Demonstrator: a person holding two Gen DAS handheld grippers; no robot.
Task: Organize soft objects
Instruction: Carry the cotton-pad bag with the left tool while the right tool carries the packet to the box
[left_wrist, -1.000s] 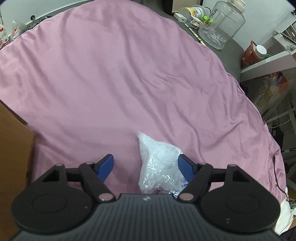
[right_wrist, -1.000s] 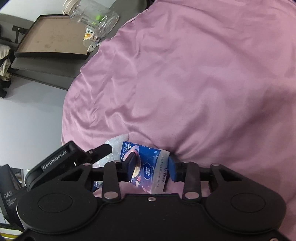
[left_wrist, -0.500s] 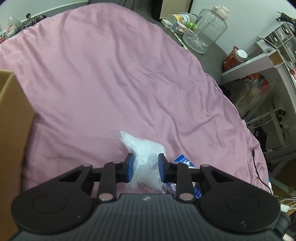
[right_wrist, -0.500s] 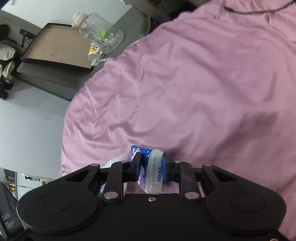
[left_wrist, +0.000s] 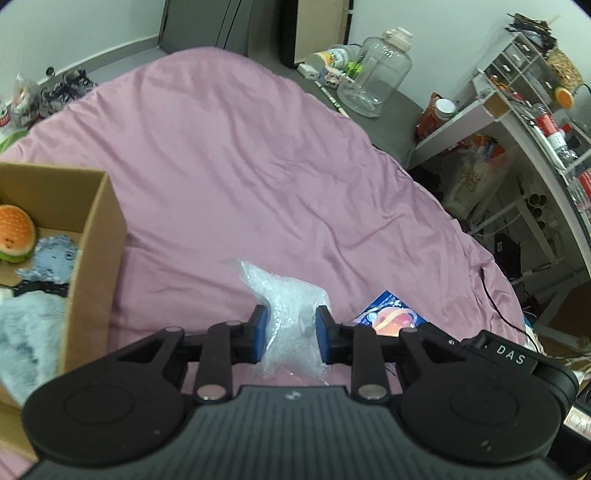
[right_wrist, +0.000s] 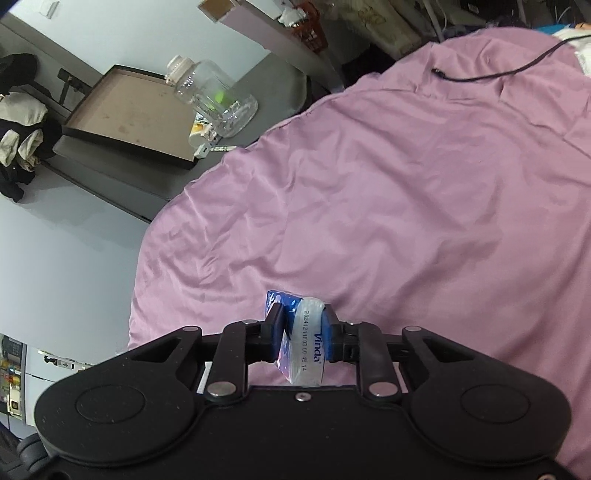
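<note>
My left gripper (left_wrist: 289, 332) is shut on a crumpled clear plastic bag (left_wrist: 291, 306) and holds it above the pink bedsheet (left_wrist: 258, 166). My right gripper (right_wrist: 303, 338) is shut on a blue Vinda tissue pack (right_wrist: 304, 343), lifted off the sheet (right_wrist: 406, 203); the pack also shows in the left wrist view (left_wrist: 391, 314), just right of the left gripper. An open cardboard box (left_wrist: 99, 236) stands at the left and holds a plush burger (left_wrist: 14, 232), a blue-grey cloth (left_wrist: 51, 258) and a fluffy grey item (left_wrist: 26, 332).
A large clear jar (left_wrist: 373, 85) and small bottles stand on the grey surface beyond the bed. A cluttered white shelf (left_wrist: 517, 122) is at the right. A black cable (right_wrist: 491, 70) lies on the sheet. A shallow tray (right_wrist: 129, 114) sits on a grey surface.
Both grippers closed on their objects and lifted them off the sheet. The left view rose and the box with its contents came into sight.
</note>
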